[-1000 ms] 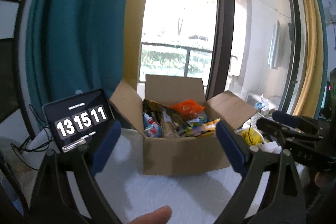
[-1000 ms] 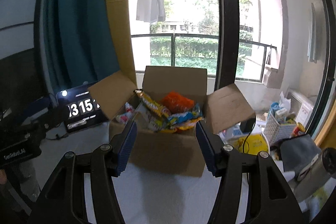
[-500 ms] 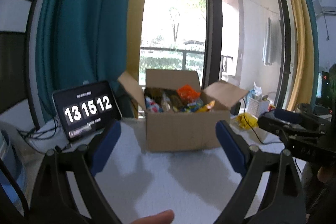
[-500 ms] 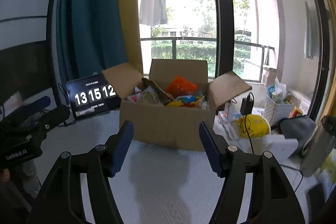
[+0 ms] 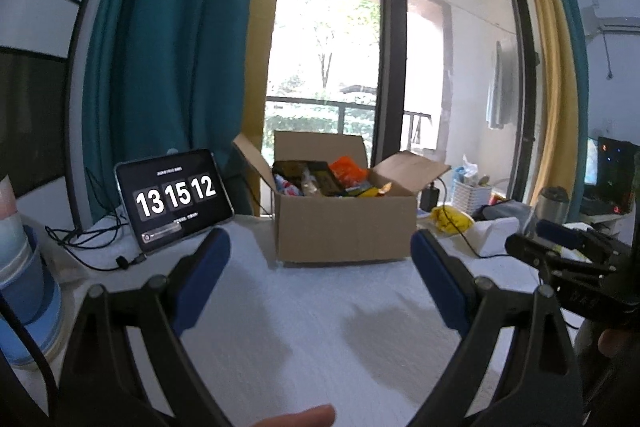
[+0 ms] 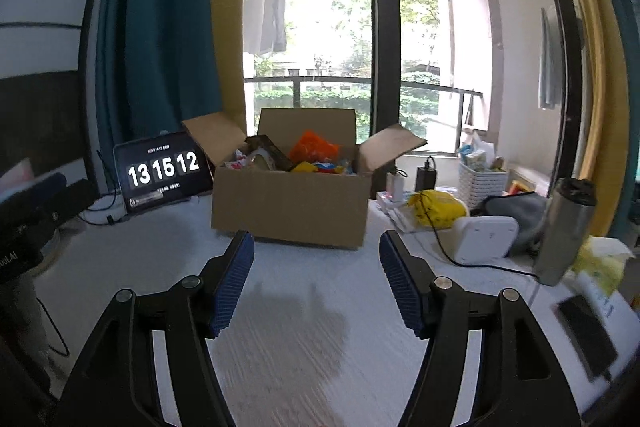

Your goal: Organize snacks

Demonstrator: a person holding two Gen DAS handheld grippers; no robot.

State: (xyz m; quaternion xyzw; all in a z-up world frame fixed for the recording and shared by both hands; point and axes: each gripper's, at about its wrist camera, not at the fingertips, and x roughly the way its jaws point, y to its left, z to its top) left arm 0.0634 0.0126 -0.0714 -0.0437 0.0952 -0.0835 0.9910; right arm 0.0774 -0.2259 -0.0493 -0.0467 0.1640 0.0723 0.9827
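Left wrist view: left gripper [image 5: 320, 259] with blue-padded black fingers spread wide, released, nothing between the pads; hovering over the white textured tabletop [image 5: 312, 327]; open brown cardboard box [image 5: 344, 227] further off, centre, flaps up, well apart from the fingertips; colourful snack packets [image 5: 332, 179] piled inside the box, an orange bag on top; black tablet showing a white clock readout [image 5: 174, 199] propped to the left of the box; stacked blue and white cups [image 5: 24, 291] at the near left edge; right gripper [image 5: 572, 255] seen at the right edge, dark and side-on.

Right wrist view: right gripper [image 6: 316, 279] released, jaws having just been opening, nothing between them; same cardboard box [image 6: 292, 207] ahead, beyond the fingertips; snack packets [image 6: 304, 155] heaped within; clock tablet [image 6: 162, 173] left of the box; yellow crumpled bag [image 6: 436, 213] and silver metal flask [image 6: 564, 231] to the right.
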